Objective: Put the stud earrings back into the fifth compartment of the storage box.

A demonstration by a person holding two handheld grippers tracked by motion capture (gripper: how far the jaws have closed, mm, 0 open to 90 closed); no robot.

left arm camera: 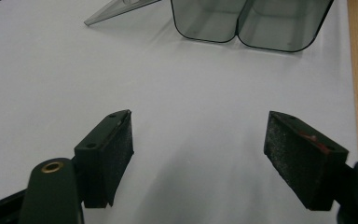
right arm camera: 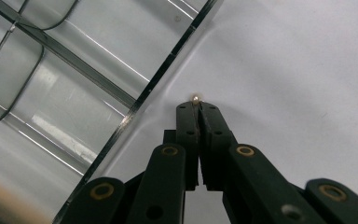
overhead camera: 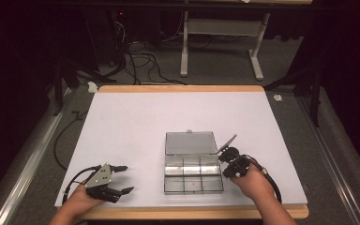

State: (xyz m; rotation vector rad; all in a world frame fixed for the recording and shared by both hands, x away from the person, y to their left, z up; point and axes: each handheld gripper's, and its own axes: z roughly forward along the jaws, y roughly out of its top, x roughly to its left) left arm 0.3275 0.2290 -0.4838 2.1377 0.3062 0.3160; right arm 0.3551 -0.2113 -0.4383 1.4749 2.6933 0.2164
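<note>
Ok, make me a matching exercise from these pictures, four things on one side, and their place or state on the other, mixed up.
Things:
1 left gripper
2 right gripper
3 compartment box
4 small bead

States:
A lid open, on the white table
B jaws wide apart, nothing between them
C pinched at the jaw tips
D jaws closed, beside the box's edge

Pairs: 1-B, 2-D, 3-A, 4-C

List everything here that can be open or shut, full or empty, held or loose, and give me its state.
Clear compartment box: lid up, open; the compartments in view look empty.
Left gripper: jaws wide apart, holding nothing, over the white table.
Right gripper: jaws closed on a tiny bead, beside the box's edge.
Second bead: loose on the table just behind the box lid.
</note>
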